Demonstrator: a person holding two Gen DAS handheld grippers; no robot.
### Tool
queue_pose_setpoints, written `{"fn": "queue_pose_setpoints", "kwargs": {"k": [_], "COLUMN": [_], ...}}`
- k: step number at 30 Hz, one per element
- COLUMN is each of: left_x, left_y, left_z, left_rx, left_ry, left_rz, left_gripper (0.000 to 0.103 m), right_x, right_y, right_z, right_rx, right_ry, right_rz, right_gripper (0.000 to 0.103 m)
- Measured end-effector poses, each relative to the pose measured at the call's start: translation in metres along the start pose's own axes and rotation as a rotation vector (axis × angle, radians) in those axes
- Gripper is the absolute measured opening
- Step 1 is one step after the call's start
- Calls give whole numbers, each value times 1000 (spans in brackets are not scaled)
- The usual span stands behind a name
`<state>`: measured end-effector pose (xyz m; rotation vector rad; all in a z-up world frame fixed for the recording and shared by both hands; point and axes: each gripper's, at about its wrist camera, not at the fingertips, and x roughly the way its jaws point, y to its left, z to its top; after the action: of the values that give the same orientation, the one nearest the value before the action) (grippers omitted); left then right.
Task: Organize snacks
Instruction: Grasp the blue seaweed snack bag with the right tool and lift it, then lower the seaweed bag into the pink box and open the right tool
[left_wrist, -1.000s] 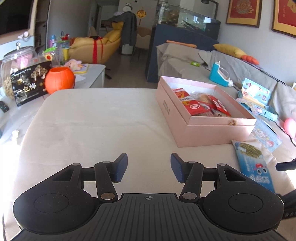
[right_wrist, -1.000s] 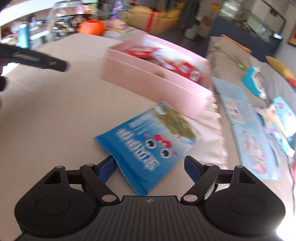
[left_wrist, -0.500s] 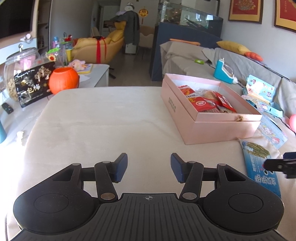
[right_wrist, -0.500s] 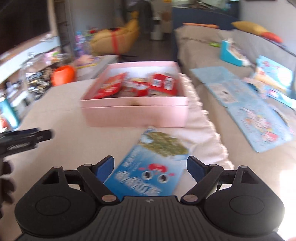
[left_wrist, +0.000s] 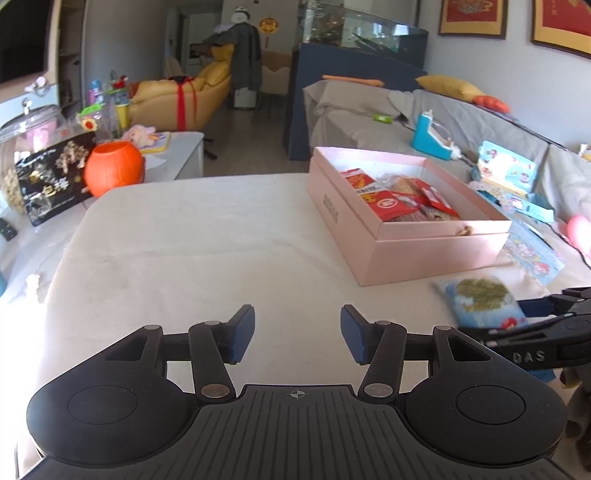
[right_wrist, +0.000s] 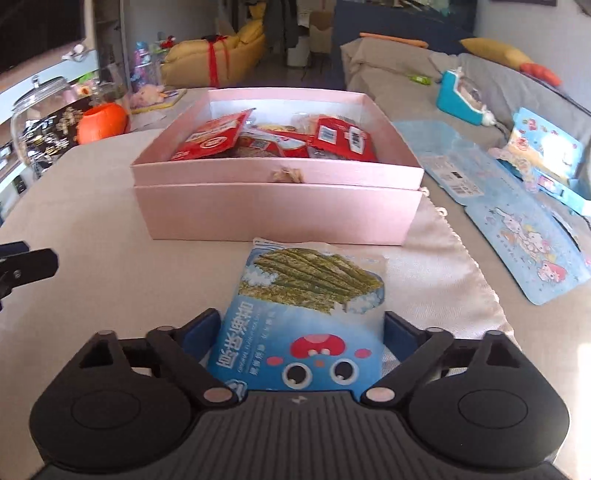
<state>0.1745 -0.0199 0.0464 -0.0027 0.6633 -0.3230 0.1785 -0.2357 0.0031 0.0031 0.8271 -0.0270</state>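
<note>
Both grippers: black plastic w/ ribbed base, round side discs, silver pivot screws. Left gripper (left_wrist: 297, 332), right gripper (right_wrist: 301, 334): blue pads. Right one marked "DAS".

home living room: sofa (left_wrist: 424, 107), framed pictures (left_wrist: 471, 16)

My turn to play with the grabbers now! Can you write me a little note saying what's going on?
Left gripper: open, empty, over bare cloth-covered table.
Right gripper: fingers either side of the flat blue seaweed-snack packet; I cannot tell if they press it yet.
The packet lies on the table, just in front of the open pink cardboard box.
Done: red snack packets already in the box.
Left: grip the blue packet, lift it, put it in the box.
</note>
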Motion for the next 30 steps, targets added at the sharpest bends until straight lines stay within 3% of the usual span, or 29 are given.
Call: {"fn": "queue_pose_setpoints", "kwargs": {"k": [3,6,9,11,13,14,16,18,20,22,26,30], "left_x": [-4,-4,4,10,14,15,12,6,1,-3,-11,-12], "left_y": [4,3,4,5,7,9,16,24,30,33,16,-6], "left_z": [6,11,16,16,16,16,15,14,11,8,-7,-33], "left_rx": [-13,-2,-3,-4,1,1,-4,-10,-21,-39,-38,-3], "left_ry": [-25,-50,-54,-47,-39,-33,-32,-42,-51,-47,-17,49], "left_rz": [-75,-76,-58,-50,-41,-37,-29,-15,-2,0,-17,-33], "left_gripper": [56,56,56,56,56,56,56,56,56,56,56,56], "right_x": [-24,-60,-93,-100,-89,-76,-42,-14,0,-3,-30,-43], "right_y": [-4,-7,-11,-15,-18,-22,-24,-23,-23,-25,-17,-1], "right_z": [1,10,43,76,118,139,174,190,186,167,104,32], "right_rx": [-41,-62,-70,-65,-31,-9,-17,-12,1,13,-13,-43], "right_ry": [21,-49,-192,-284,-327,-325,-238,-173,-159,-170,-197,-160], "right_rz": [127,243,256,221,192,208,241,203,145,153,176,146], "right_gripper": [78,78,78,79,89,92,92,91,91,91,91,91]}}
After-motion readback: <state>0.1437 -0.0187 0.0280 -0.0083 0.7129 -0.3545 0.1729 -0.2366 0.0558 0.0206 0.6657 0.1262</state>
